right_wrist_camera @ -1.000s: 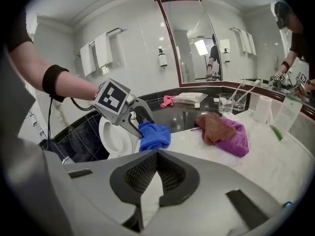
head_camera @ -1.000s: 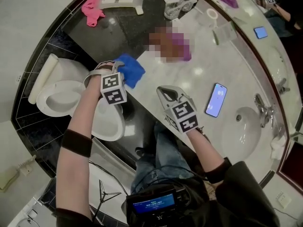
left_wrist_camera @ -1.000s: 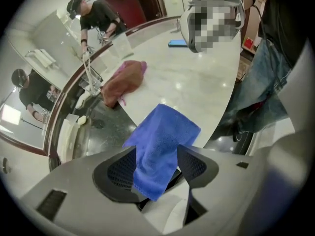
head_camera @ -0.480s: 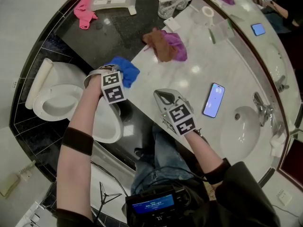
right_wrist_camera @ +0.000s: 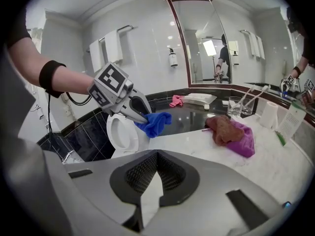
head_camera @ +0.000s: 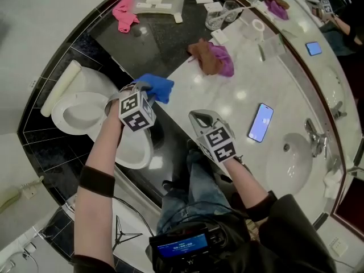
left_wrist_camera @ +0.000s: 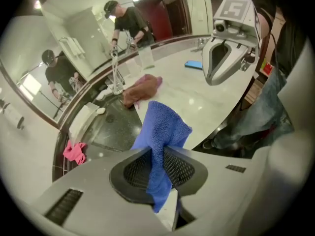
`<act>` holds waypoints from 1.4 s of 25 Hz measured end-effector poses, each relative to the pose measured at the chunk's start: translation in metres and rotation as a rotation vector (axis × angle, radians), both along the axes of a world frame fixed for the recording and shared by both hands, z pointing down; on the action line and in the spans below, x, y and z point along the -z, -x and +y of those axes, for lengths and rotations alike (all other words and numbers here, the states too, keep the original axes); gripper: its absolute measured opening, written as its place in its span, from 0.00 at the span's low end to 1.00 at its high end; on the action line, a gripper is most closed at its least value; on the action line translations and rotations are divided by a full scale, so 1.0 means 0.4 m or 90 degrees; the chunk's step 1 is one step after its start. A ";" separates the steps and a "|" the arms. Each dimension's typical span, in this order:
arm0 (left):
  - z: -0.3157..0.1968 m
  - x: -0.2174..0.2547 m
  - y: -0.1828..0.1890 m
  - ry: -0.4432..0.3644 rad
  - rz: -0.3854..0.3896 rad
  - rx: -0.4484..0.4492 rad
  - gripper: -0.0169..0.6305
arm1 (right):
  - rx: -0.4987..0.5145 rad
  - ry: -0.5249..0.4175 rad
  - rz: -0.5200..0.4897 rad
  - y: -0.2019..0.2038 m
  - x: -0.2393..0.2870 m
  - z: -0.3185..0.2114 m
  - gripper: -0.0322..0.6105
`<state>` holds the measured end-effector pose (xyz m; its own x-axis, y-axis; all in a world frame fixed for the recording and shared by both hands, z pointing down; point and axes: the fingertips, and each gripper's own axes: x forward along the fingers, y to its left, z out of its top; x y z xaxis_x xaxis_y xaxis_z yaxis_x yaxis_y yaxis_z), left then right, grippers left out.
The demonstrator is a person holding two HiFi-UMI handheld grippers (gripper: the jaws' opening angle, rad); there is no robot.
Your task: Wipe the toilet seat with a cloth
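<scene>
A blue cloth (head_camera: 158,87) hangs off the counter's left end, pinched between the jaws of my left gripper (head_camera: 145,88), which are closing on it. In the left gripper view the blue cloth (left_wrist_camera: 162,132) runs down through the gap between the pads. The right gripper view shows this left gripper (right_wrist_camera: 135,111) holding the blue cloth (right_wrist_camera: 156,121) in front of the white toilet (right_wrist_camera: 119,132). The toilet seat (head_camera: 63,121) lies below and left of the cloth. My right gripper (head_camera: 199,117) hovers over the counter edge, shut and empty.
The white marble counter (head_camera: 244,90) carries a brown and a purple cloth (head_camera: 211,58), a phone (head_camera: 260,122), a glass (head_camera: 215,17) and a sink (head_camera: 293,162) with a faucet (head_camera: 315,134). A pink cloth (head_camera: 125,10) lies on the dark ledge behind the toilet.
The left gripper's jaws have closed on the blue cloth at the counter's end. The right gripper has stayed in place. The head view has shifted slightly.
</scene>
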<state>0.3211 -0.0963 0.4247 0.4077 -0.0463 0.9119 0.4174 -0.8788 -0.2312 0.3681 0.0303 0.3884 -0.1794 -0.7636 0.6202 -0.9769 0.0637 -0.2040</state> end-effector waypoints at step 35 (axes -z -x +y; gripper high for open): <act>0.385 0.522 1.188 0.004 0.551 0.853 0.14 | 0.315 -0.118 0.010 0.820 0.336 0.048 0.08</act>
<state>-0.1542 0.0576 0.2159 0.4494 -0.7784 0.4384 -0.8722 -0.4883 0.0272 0.0400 0.0496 0.2540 -0.5384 -0.6870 0.4880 -0.8235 0.5518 -0.1317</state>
